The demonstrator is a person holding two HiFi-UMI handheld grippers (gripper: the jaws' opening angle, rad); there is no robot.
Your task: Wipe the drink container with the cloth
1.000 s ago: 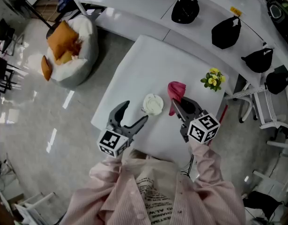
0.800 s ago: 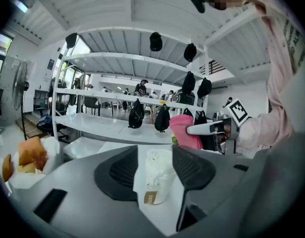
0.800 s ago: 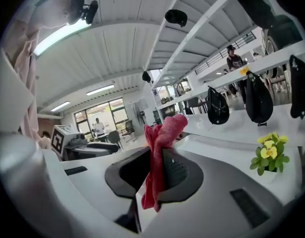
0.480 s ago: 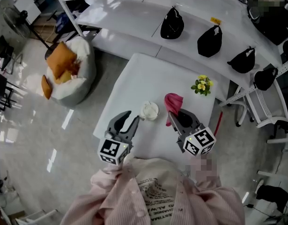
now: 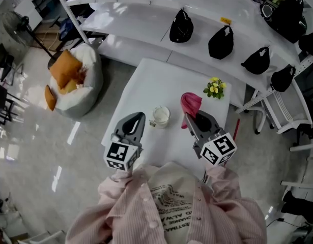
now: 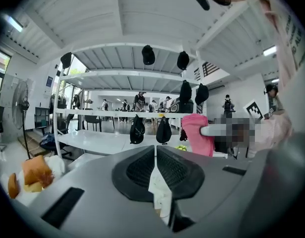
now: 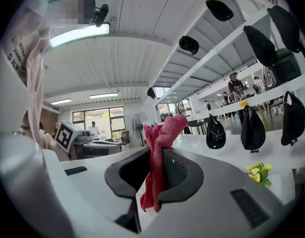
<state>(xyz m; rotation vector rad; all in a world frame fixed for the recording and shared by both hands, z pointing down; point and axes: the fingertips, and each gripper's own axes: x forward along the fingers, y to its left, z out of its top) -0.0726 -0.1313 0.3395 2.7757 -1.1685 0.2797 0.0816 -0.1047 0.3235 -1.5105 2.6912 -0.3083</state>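
Left fingers (image 6: 135,170) pressed together, having just closed, nothing between them; left gripper (image 5: 138,117) over near left of table (image 5: 156,78). Right gripper (image 5: 193,120) pinched pink cloth (image 5: 191,103), which stuck up past the tips. Cup (image 5: 160,116) stood on table between the two, touching neither. Farther right, yellow flowers (image 5: 214,87); beyond, black caps (image 5: 181,26) on a shelf.

The cloth (image 5: 191,103) is deep pink. The cup (image 5: 160,116) is cream-white on a plain white bench (image 5: 156,78). At the bench's far right corner, the flowers (image 5: 214,87) are yellow with green leaves. The caps (image 5: 181,25) are black on white shelves (image 5: 141,17). The shirt (image 5: 141,212) is pale pink with fine stripes. The cushions (image 5: 64,69) are orange on a white beanbag (image 5: 93,70).
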